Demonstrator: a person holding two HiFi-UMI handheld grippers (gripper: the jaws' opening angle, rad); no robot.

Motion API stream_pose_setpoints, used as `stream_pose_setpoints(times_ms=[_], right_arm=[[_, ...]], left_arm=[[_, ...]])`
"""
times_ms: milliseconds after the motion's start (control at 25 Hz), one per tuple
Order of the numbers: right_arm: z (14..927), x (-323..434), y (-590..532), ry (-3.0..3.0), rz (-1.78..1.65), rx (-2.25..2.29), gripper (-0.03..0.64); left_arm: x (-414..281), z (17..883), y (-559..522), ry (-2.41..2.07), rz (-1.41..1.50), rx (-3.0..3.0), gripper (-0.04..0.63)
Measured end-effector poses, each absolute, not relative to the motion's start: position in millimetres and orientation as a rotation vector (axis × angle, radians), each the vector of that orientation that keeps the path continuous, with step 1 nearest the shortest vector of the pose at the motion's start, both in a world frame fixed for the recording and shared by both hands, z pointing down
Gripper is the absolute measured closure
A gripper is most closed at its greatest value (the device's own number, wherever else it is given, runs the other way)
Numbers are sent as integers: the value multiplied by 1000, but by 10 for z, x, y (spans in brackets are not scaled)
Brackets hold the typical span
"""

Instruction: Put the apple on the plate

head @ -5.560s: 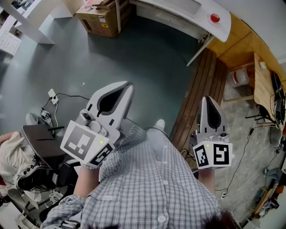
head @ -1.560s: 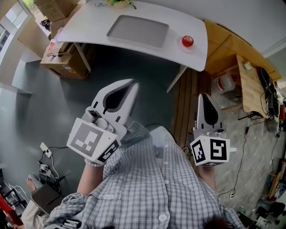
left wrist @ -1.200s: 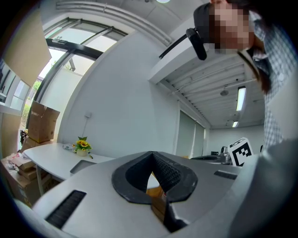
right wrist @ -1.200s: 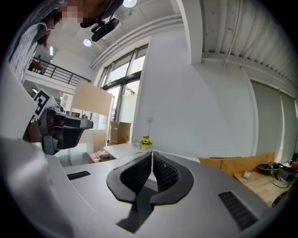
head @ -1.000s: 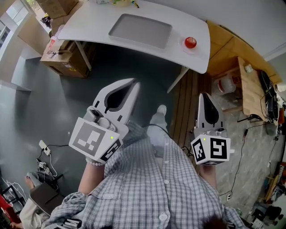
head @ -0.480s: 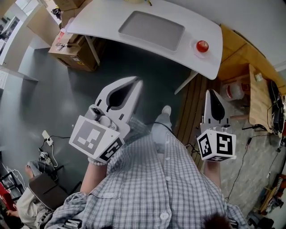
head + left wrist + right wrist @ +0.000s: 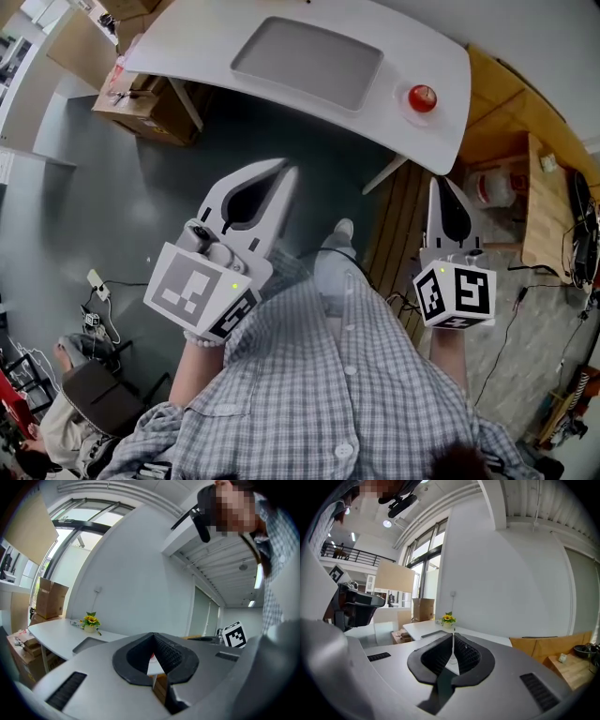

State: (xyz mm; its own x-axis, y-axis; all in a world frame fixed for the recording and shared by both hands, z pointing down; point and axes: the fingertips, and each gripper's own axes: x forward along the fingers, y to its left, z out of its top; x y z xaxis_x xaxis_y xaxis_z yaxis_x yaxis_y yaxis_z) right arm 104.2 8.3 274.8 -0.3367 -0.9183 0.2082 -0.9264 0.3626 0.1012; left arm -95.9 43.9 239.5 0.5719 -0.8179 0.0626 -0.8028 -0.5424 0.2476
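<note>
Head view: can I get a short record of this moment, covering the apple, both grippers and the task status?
apple: on the white table, right of the grey tray, apart from it
left gripper: shut, empty, held over the floor
right gripper: shut, empty, short of the table
task status: apple not yet grasped

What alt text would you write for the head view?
A person holds the grey left gripper and right gripper, tongs shut and empty, above a grey floor, short of a white table bearing a grey rectangular tray and a round red apple.
</note>
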Motion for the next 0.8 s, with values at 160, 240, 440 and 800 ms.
stream_pose_setpoints(times_ms=[160,240,440,800], right_arm=[[2753,1120,-257,-2406,52,1617,591],[2777,1190,-396,-2408,56,1603,591],[2825,1458,-796,-2414,66,1593,591],[2767,1823,-1392,-2453,58,1557,591]], left_arm=[[-819,2421,152,-1358,-74,2544,586],[-758,2428,14,-1367,-83,2533,586],[-544,2462,-353,-1400,-95,2507,586],[-76,2347,-937,-1420,-118,2517,586]])
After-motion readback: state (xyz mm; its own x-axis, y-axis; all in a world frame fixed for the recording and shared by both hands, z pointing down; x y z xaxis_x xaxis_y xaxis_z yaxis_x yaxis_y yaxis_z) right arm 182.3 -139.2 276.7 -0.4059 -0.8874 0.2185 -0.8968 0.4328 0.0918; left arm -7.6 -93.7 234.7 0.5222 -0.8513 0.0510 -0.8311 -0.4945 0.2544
